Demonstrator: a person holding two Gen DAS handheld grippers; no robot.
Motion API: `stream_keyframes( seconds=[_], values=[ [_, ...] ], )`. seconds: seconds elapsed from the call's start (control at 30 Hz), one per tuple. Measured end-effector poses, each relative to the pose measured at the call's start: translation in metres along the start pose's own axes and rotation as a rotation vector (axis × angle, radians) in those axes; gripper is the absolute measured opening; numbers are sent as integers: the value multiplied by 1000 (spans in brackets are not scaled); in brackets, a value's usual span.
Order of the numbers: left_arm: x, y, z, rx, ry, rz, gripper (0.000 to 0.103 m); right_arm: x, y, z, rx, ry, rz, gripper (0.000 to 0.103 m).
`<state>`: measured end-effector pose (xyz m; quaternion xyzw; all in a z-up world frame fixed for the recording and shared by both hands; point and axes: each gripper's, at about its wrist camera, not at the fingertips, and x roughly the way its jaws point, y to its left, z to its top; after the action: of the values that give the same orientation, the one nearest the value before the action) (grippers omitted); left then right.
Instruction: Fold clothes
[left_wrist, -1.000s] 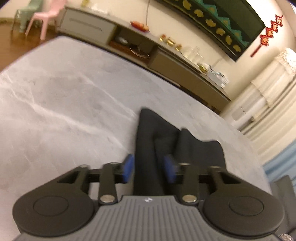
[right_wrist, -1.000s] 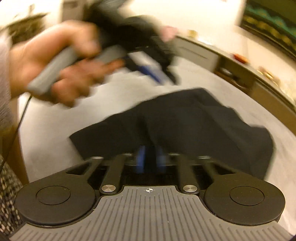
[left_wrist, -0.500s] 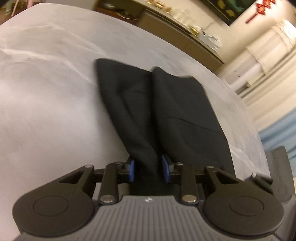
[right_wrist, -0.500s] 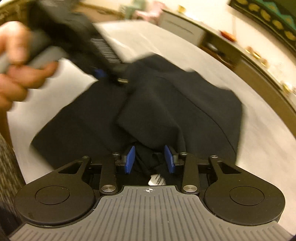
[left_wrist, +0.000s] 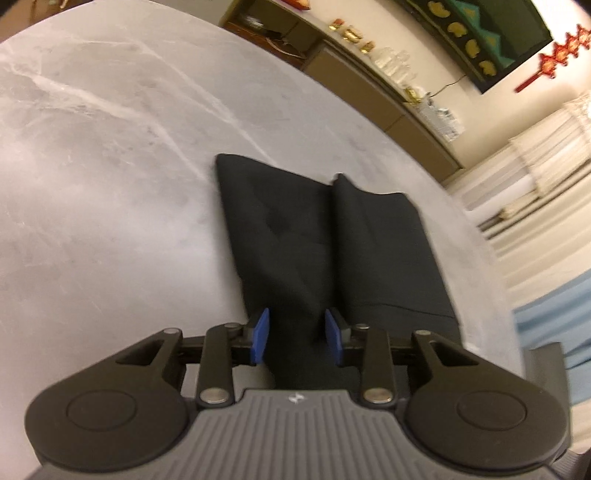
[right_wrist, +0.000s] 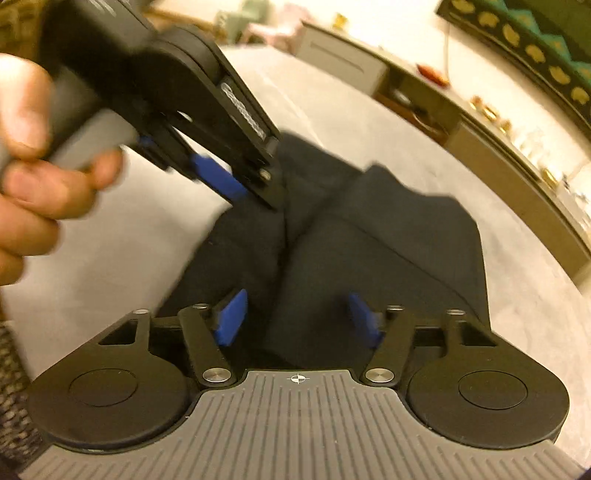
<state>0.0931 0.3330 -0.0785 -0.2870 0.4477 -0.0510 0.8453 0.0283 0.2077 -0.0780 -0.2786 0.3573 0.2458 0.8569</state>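
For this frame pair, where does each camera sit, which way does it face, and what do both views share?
Left wrist: sits on the left gripper, looking forward and down along its blue pads at the black folded garment on the grey marbled table; jaws part open around cloth.
Right wrist: sits on the right gripper, jaws open over the garment; the person's left hand and left gripper show.
Shared: garment, table, sideboard.

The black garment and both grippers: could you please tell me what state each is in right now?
black garment: folded, lying on the grey table, centre ridge raised.
left gripper: fingers parted, cloth between them, grip unclear.
right gripper: fingers wide open over the cloth, not gripping.
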Motion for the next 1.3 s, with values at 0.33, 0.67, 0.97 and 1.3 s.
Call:
stream_keyframes(
  seconds=[0.33, 0.67, 0.97, 1.3],
  values=[
    [4, 7, 8, -16, 12, -20, 18, -55, 13, -31, 32, -99, -36, 1],
    [-9, 13, 11, -33, -29, 13, 20, -61, 81, -46, -93, -92, 41, 1],
    [-35, -12, -13, 104, -47, 6, 39, -103, 41, -48, 99, -224, 175, 56],
    [-18, -10, -22, 139, 0, 71, 35, -49, -80, -101, 440, -60, -49, 86]
  ],
)
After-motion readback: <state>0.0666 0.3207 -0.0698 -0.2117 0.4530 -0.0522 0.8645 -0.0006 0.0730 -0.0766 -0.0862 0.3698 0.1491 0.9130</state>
